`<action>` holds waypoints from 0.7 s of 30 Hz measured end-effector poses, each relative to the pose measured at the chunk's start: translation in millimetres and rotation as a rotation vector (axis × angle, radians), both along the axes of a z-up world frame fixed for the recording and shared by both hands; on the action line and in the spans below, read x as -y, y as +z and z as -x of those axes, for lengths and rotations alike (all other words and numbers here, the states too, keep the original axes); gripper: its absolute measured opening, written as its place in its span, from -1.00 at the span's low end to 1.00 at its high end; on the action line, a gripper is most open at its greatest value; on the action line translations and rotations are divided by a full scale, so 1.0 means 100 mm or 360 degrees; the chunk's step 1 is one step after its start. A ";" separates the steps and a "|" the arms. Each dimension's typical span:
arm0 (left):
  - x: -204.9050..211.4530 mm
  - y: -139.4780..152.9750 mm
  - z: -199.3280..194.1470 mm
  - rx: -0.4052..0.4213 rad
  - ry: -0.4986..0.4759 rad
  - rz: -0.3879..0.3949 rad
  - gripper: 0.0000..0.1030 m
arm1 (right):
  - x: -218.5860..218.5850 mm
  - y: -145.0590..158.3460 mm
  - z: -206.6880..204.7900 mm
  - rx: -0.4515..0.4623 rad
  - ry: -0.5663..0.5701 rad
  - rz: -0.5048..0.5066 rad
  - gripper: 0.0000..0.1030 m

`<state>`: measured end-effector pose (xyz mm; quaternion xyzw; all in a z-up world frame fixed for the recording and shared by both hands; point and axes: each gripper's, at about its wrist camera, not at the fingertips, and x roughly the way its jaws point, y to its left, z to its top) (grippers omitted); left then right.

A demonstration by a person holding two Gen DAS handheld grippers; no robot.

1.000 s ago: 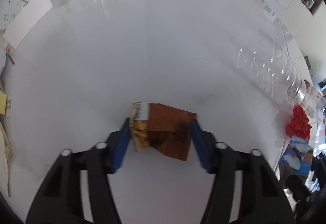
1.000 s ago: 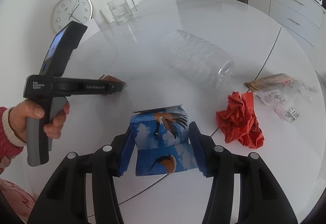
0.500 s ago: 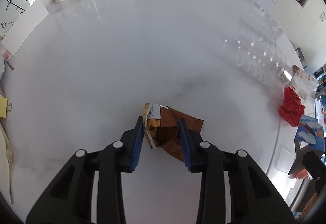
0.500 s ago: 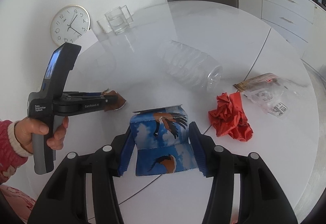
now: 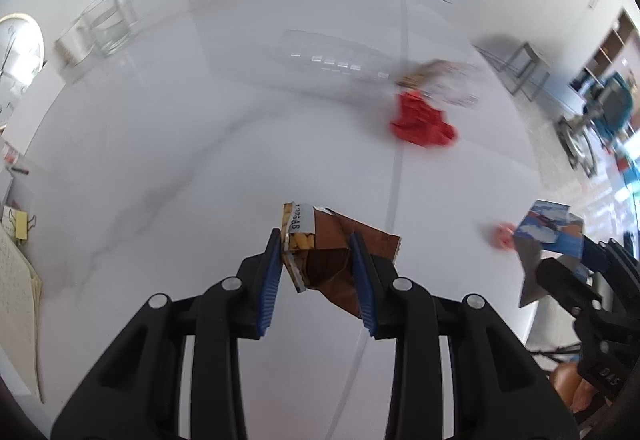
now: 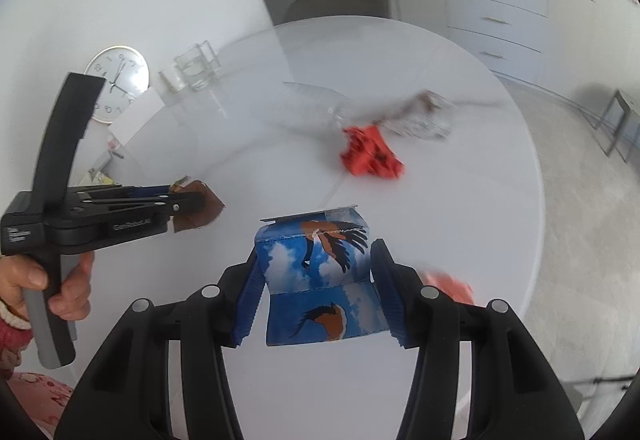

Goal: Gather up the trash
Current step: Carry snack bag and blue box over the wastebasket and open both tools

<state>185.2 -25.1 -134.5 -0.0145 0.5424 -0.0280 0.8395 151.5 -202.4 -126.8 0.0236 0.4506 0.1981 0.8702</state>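
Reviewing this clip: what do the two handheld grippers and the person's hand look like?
Both grippers are matte black with ribbed blue pads and silver rivets. The left gripper has a grey pistol handle, faint white lettering on its body and a flat black upright panel. The left hand is bare, with a red and cream knitted cuff.

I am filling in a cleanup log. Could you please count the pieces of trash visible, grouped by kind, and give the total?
Brown snack wrapper, held by the left hand-held gripper: 1
Blue carton, held by the right hand-held gripper: 1
Red crumpled paper: 1
Clear plastic bottle: 1
Clear plastic wrapper: 1
Total: 5
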 end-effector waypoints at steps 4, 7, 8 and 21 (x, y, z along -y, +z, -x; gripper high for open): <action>0.43 0.12 0.32 0.0012 -0.0183 0.0013 -0.35 | 0.33 0.02 0.42 -0.0015 -0.0158 0.0020 0.02; 0.77 0.17 0.55 0.0005 -0.0317 0.0024 -0.35 | 0.60 -0.01 0.74 -0.0040 -0.0288 0.0047 0.02; 0.91 0.18 0.63 0.0003 -0.0370 0.0024 -0.35 | 0.68 -0.02 0.83 -0.0049 -0.0325 0.0052 0.02; 2.41 0.08 1.25 -0.0064 -0.0835 0.0046 -0.34 | 1.88 -0.20 1.76 -0.0172 -0.0777 0.0125 0.02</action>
